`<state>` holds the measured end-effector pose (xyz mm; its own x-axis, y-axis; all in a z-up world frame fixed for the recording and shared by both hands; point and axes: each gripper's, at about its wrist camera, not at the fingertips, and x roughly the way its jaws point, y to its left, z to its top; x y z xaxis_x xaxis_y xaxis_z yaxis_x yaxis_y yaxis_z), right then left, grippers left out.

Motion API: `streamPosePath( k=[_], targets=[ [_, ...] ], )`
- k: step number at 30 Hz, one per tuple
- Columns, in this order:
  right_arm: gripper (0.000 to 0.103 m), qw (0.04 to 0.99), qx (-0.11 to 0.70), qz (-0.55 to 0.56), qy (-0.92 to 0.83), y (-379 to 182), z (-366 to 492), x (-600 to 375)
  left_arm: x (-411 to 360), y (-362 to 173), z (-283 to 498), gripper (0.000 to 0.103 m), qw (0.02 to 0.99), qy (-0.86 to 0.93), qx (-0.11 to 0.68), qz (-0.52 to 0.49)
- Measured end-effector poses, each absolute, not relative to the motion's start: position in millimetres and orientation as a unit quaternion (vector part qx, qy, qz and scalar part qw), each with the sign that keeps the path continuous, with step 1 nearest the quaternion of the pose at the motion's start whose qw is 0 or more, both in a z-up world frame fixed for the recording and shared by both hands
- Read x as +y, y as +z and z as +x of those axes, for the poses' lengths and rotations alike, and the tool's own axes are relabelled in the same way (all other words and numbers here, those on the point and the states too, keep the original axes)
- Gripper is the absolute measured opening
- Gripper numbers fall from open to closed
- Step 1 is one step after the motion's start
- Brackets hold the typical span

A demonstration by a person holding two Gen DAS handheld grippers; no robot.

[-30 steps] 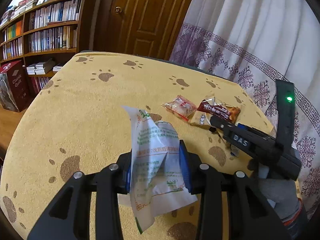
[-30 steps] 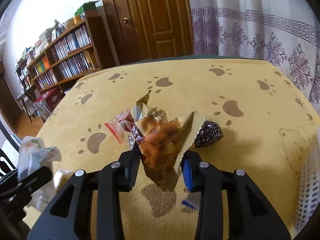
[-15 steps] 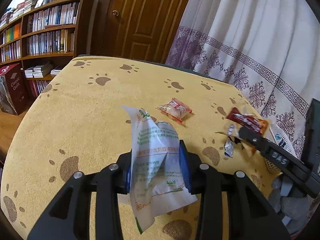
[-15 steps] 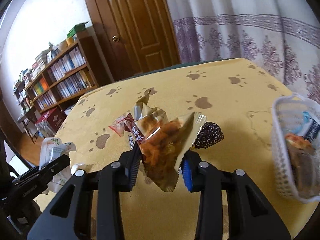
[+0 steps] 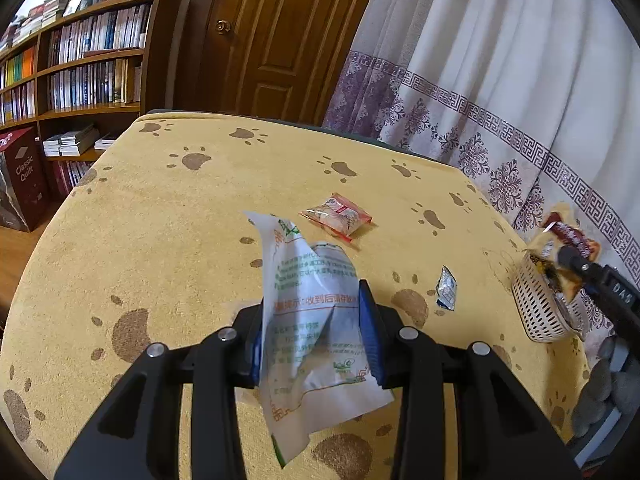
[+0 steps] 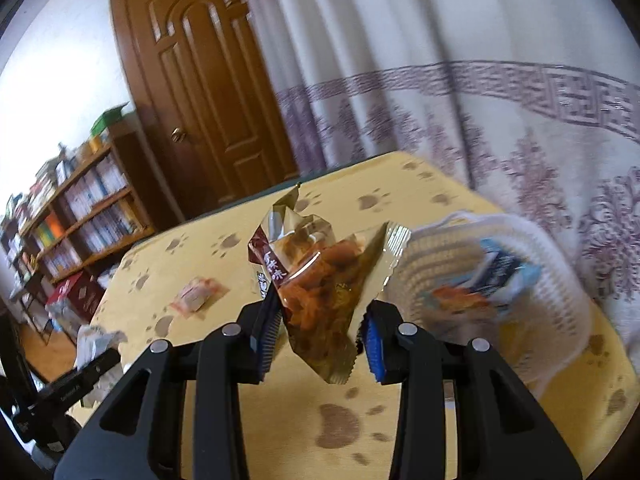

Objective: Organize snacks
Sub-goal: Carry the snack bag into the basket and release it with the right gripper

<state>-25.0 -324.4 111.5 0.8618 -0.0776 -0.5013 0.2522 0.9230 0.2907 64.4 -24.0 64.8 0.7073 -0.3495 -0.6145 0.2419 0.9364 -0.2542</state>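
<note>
My left gripper [image 5: 312,336] is shut on a white and green snack bag [image 5: 316,320], held above the yellow paw-print table [image 5: 160,220]. My right gripper [image 6: 320,332] is shut on a clear brown-orange snack packet [image 6: 320,288], held just left of and above a white perforated basket [image 6: 552,320] that holds a blue packet [image 6: 500,272] and an orange one. In the left wrist view the basket [image 5: 536,312] sits at the table's right edge with the right gripper [image 5: 568,264] and its packet above it. A red-white packet [image 5: 336,218] and a small silver-blue sachet [image 5: 446,288] lie on the table.
A curtain [image 5: 500,80] hangs close behind the table's right side. A wooden door [image 5: 272,40] and bookshelves [image 5: 72,64] stand at the back left. A dark red box [image 5: 20,176] sits on the floor at left.
The right gripper has carried the brown-orange packet to the right, from the middle of the table to the basket. The left gripper still holds its bag, little moved.
</note>
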Motion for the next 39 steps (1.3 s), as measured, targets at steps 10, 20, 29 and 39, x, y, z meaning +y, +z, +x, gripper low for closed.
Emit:
streamPosePath(
  k=[10, 20, 29, 39],
  targets=[
    [0.037, 0.943, 0.228, 0.183, -0.156, 122.6, -61.7, -376.0, -26.3, 67.0, 61.1, 0.038, 0.923, -0.162, 0.342, -0.073],
    [0.046, 0.929, 0.249, 0.196, -0.191, 103.4, -70.4, -391.3, -29.3, 69.7, 58.7, 0.038, 0.924, -0.163, 0.340, -0.068],
    [0.056, 0.931, 0.223, 0.190, -0.216, 108.7, -89.8, -394.4, -33.5, 76.4, 55.1, 0.038, 0.925, -0.165, 0.336, -0.063],
    [0.055, 0.925, 0.258, 0.180, -0.214, 88.1, -81.8, -401.4, -56.9, 94.6, 42.2, 0.039, 0.927, -0.186, 0.324, -0.041]
  ],
)
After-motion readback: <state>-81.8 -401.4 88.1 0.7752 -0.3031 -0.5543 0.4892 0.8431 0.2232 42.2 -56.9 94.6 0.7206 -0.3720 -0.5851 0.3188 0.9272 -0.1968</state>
